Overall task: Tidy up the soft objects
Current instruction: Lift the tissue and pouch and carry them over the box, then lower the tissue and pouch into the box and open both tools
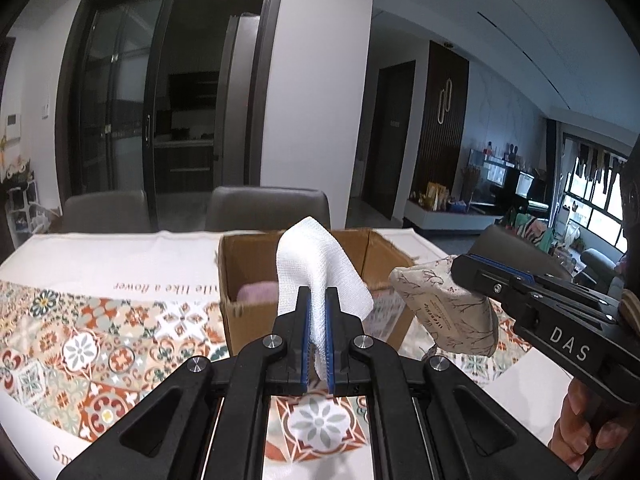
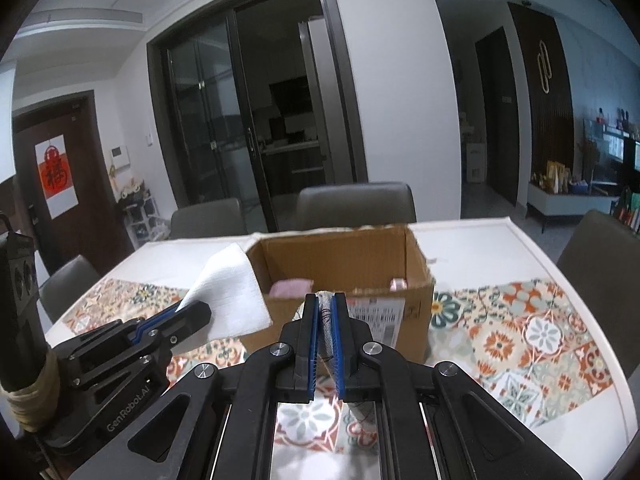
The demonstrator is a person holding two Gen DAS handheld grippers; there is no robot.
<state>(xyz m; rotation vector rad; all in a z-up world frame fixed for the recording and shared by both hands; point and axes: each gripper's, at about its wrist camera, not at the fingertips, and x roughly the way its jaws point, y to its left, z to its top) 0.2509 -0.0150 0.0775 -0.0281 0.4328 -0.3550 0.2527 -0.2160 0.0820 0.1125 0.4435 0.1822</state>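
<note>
My left gripper (image 1: 318,294) is shut on a white gauze cloth (image 1: 320,272), held above the table just in front of an open cardboard box (image 1: 240,308). My right gripper (image 2: 325,300) is shut on a beige patterned soft pouch (image 1: 444,308), seen edge-on between its fingers in the right wrist view (image 2: 326,320). It hovers to the right of the left gripper, also before the box (image 2: 416,280). The left gripper (image 2: 192,312) and white cloth (image 2: 232,292) show in the right wrist view. A pink soft item (image 2: 290,289) lies inside the box; it also shows in the left wrist view (image 1: 258,292).
The table has a white cloth with orange floral tile pattern (image 2: 520,332). Grey chairs (image 2: 356,204) stand along the far side, another at the right (image 2: 600,272). Glass sliding doors lie behind.
</note>
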